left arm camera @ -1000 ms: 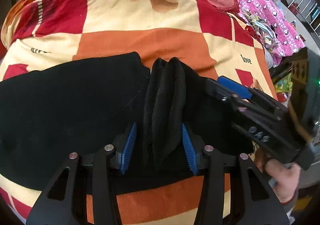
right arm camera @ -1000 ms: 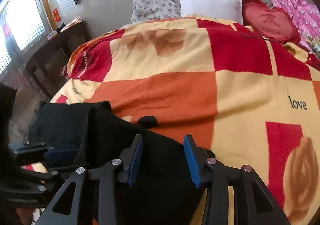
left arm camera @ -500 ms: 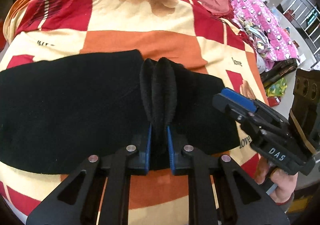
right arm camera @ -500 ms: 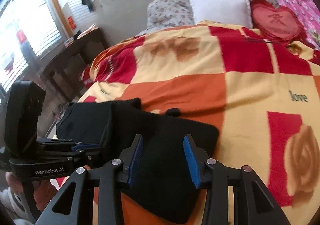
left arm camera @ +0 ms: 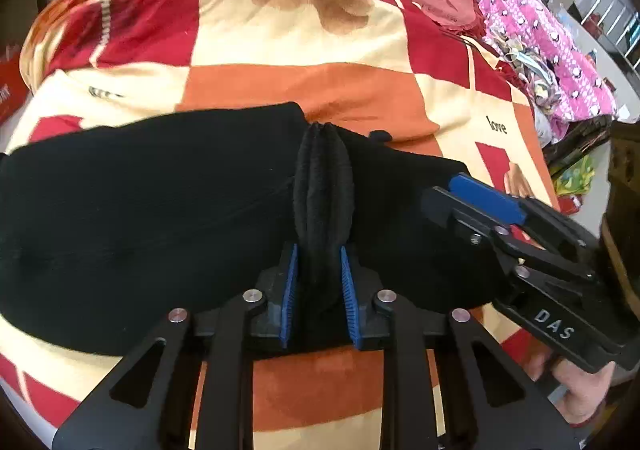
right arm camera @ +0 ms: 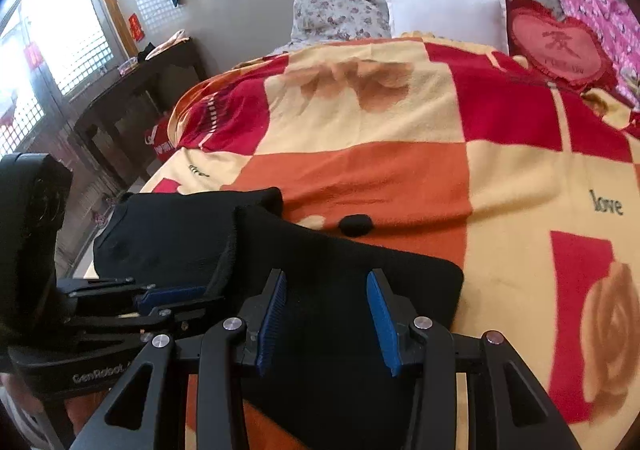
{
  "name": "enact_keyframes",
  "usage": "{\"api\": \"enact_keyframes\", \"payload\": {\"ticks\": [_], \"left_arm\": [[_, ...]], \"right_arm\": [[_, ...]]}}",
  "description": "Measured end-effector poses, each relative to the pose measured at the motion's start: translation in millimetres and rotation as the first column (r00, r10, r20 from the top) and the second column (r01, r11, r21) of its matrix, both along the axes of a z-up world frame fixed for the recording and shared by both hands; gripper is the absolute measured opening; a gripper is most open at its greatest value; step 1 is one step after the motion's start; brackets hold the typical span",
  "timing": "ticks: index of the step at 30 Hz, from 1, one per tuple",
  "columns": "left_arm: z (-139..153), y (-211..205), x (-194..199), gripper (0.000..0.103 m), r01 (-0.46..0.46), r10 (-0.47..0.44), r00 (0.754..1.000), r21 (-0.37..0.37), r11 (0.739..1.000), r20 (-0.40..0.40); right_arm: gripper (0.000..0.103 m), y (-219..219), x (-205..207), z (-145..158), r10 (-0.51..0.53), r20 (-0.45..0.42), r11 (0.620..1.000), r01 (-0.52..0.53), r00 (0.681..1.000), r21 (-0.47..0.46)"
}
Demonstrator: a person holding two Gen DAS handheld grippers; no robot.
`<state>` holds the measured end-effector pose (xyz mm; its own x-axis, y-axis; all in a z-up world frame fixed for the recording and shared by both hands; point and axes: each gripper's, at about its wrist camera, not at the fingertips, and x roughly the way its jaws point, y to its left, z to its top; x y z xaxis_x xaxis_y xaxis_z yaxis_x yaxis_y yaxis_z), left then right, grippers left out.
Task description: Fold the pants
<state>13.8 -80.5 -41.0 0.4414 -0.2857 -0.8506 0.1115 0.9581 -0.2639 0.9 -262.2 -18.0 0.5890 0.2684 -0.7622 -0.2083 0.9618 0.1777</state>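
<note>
Since the earlier frame, the left gripper has pinched a ridge of the black pants and its jaws are now opening, cloth between them. Pants lie lengthwise across the checked blanket. The right gripper hovers half open, seemingly empty, over the right end.

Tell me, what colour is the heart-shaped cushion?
Red heart cushion, with a frilled edge and a darker character on it; clearest in the right wrist view.
</note>
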Motion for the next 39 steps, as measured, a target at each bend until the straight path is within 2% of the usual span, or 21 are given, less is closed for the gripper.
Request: {"api": "enact_keyframes", "payload": {"ticks": [5, 10, 17, 22, 26, 32, 34, 37, 39], "left_arm": [[11, 12, -10, 0.037, -0.032, 0.030, 0.999, 0.032, 0.999, 0.036], [18, 33, -20, 0.038, -0.092, 0.087, 0.994, 0.078, 0.993, 0.067], [15, 58, -28, 0.038, -0.151, 0.148, 0.988, 0.081, 0.985, 0.044], [17, 75, -34, 0.038, -0.189, 0.186, 0.981, 0.067, 0.980, 0.051], [15, 81, -36, 0.038, -0.201, 0.199, 0.979, 0.054, 0.978, 0.047], [10, 85, -37, 0.038, -0.209, 0.208, 0.978, 0.052, 0.977, 0.034], [9, 87, -38, 0.038, -0.217, 0.215, 0.976, 0.054, 0.975, 0.033], [8, 94, -39, 0.038, -0.232, 0.230, 0.973, 0.054, 0.971, 0.030], [8, 101, -41, 0.038, -0.244, 0.243, 0.970, 0.046, 0.969, 0.026]], "right_arm": [[0.041, 8, -2, 1, 0.010, -0.003, 1.000, -0.010, 1.000, 0.010], [0.041, 34, 7, -8, 0.062, -0.015, 0.998, -0.062, 0.998, -0.001], [0.041, 74, 26, -21, 0.096, -0.008, 0.990, -0.097, 0.995, -0.102], [0.041, 72, 12, -5, 0.124, -0.004, 0.990, -0.124, 0.992, -0.064], [0.041, 62, -6, 9, 0.101, 0.038, 0.989, -0.096, 0.994, -0.111], [0.041, 52, -2, -17, 0.050, -0.024, 0.987, -0.053, 0.998, -0.152], [0.041, 55, -2, -25, 0.048, -0.005, 0.984, -0.048, 0.999, -0.169], [0.041, 65, -1, -22, 0.064, -0.001, 0.976, -0.062, 0.998, -0.209], [0.041, 68, 2, -16, 0.080, -0.010, 0.978, -0.081, 0.997, -0.195]]}}
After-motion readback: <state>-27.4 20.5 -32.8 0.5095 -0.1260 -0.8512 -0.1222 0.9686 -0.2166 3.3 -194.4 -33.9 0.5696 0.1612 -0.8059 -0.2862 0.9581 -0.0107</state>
